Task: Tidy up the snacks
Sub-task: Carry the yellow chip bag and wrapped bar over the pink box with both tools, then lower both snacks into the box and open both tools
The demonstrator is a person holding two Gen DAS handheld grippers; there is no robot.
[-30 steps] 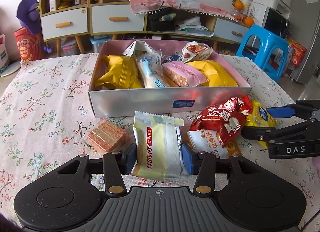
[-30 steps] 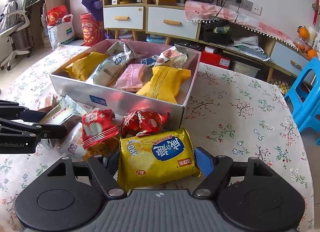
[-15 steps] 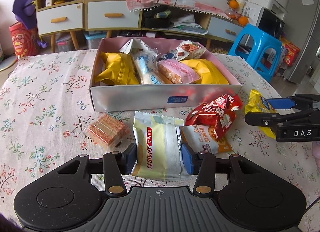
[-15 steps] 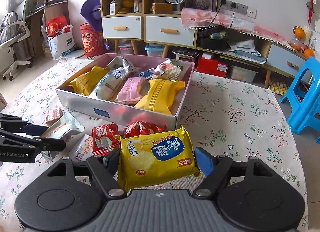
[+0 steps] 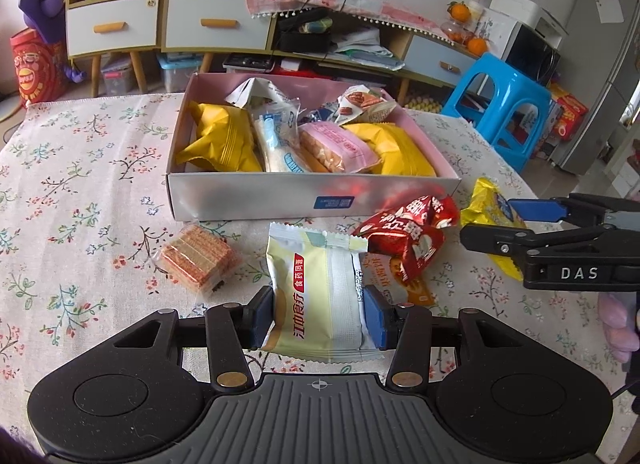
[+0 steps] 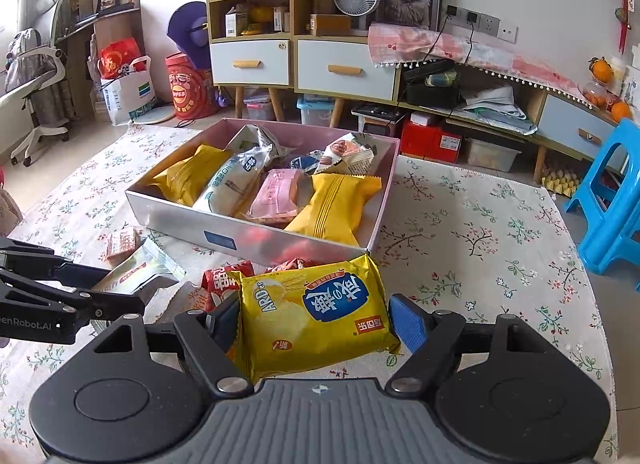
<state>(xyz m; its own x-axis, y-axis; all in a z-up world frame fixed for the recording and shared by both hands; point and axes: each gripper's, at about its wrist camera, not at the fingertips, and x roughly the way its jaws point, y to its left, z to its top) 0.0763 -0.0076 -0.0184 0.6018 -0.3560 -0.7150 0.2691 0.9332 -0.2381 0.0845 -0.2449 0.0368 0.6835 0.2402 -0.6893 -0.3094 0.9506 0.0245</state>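
Note:
My left gripper [image 5: 318, 314] is shut on a pale yellow snack packet [image 5: 316, 292] and holds it above the floral tablecloth, in front of the silver box [image 5: 312, 194]. My right gripper [image 6: 314, 322] is shut on a yellow chip bag [image 6: 316, 312], lifted in front of the box's [image 6: 256, 234] near right corner. The box holds several packets, yellow, pink and white. Red packets [image 5: 408, 238] and a wafer pack [image 5: 198, 262] lie on the table before the box. Each gripper shows from the side in the other view: the right [image 5: 516, 224], the left [image 6: 120, 296].
The floral tablecloth [image 6: 480, 232] covers the table. A blue stool [image 6: 612, 200] stands past the right edge. Cabinets and shelves [image 6: 300, 64] stand behind the table. An orange packet [image 5: 412, 284] lies under the red ones.
Both grippers have risen and drawn back with their packets. The box and the loose snacks now look lower and farther.

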